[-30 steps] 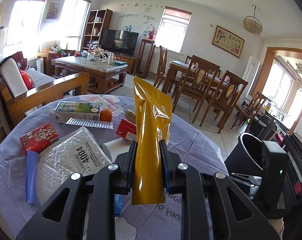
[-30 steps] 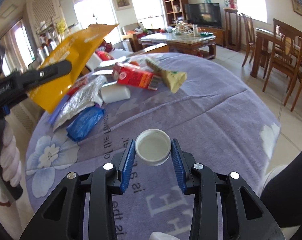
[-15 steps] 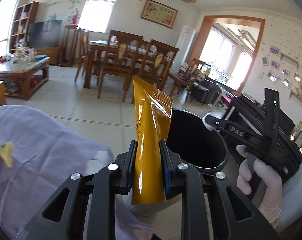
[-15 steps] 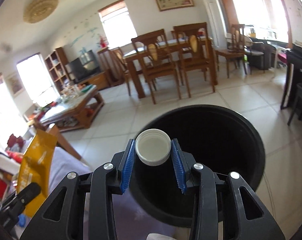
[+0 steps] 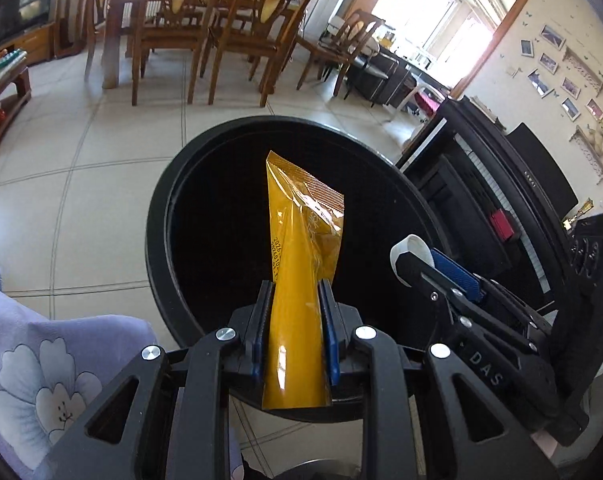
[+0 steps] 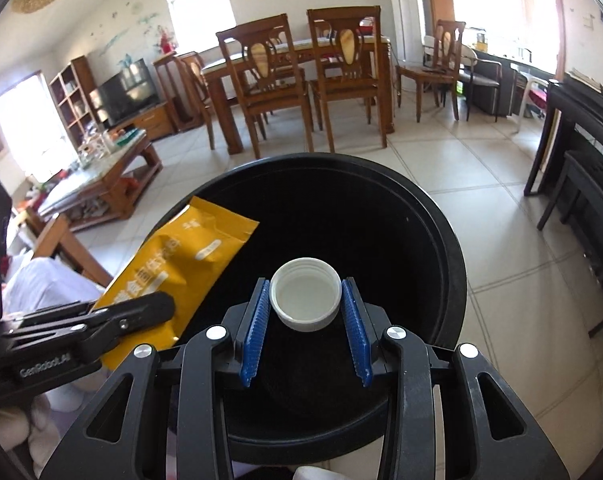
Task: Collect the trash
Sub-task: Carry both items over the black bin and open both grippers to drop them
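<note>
My left gripper (image 5: 294,312) is shut on a yellow snack pouch (image 5: 301,264) and holds it upright over the mouth of a round black trash bin (image 5: 161,208). My right gripper (image 6: 306,312) is shut on a white bottle cap (image 6: 305,300), open side up, also over the bin (image 6: 441,240). The pouch (image 6: 177,264) and the left gripper (image 6: 101,324) show at the left of the right wrist view. The right gripper with the cap (image 5: 411,250) shows at the bin's right rim in the left wrist view. The bin's inside is dark.
The purple flowered tablecloth (image 5: 41,364) edges in at lower left. A black piano (image 5: 501,200) stands right of the bin. Wooden dining chairs (image 6: 277,92) and a table stand beyond on the tiled floor. A coffee table (image 6: 101,176) is at left.
Both grippers swung away from the table to the bin and now tilt down over its mouth. Each keeps its hold, pouch in the left, cap in the right.
</note>
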Motion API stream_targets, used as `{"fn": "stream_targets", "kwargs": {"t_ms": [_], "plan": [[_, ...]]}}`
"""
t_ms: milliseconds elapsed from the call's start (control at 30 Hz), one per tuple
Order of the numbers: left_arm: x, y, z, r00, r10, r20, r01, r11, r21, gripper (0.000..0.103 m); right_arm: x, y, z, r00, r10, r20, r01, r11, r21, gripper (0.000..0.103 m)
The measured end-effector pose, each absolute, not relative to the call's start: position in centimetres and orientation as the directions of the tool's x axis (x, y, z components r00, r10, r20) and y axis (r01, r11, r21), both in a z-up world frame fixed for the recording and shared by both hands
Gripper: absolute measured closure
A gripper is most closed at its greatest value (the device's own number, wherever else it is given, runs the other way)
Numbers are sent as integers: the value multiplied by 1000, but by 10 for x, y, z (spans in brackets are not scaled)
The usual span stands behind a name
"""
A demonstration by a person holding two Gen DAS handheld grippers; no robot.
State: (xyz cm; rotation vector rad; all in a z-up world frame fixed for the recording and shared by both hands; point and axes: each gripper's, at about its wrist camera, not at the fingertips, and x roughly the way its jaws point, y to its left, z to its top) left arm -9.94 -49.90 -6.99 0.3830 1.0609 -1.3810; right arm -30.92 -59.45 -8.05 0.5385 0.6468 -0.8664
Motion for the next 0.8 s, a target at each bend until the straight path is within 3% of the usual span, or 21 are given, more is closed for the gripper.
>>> {"fn": "stream_targets", "kwargs": {"t_ms": [233, 333, 500, 733, 767, 800], "plan": [[-112, -529, -85, -65, -491, -869, 954, 225, -198, 78, -293, -608, -91, 454, -488, -745, 822, 553, 139, 66], [-112, -530, -85, -46, -490, -871, 960, 218, -173, 77, -284, -610, -96, 433, -479, -763, 822, 557, 117, 66], [-124, -523, -80, 26, -498, -867, 968, 231, -103, 64, -278, -611, -96, 415, -494, -764, 829, 552, 94, 65], [-123, -512, -72, 34, -544, -839, 966, 233, -111, 62, -280, -612, -97, 414, -501, -760, 828, 554, 86, 65], [-123, -506, -68, 38, -557, -830, 965, 236, -114, 63, -281, -613, -97, 418, -500, -758, 827, 555, 91, 64], [-123, -502, -65, 44, -570, -820, 964, 239, -115, 62, -282, -613, -96, 419, -502, -756, 829, 552, 92, 52]]}}
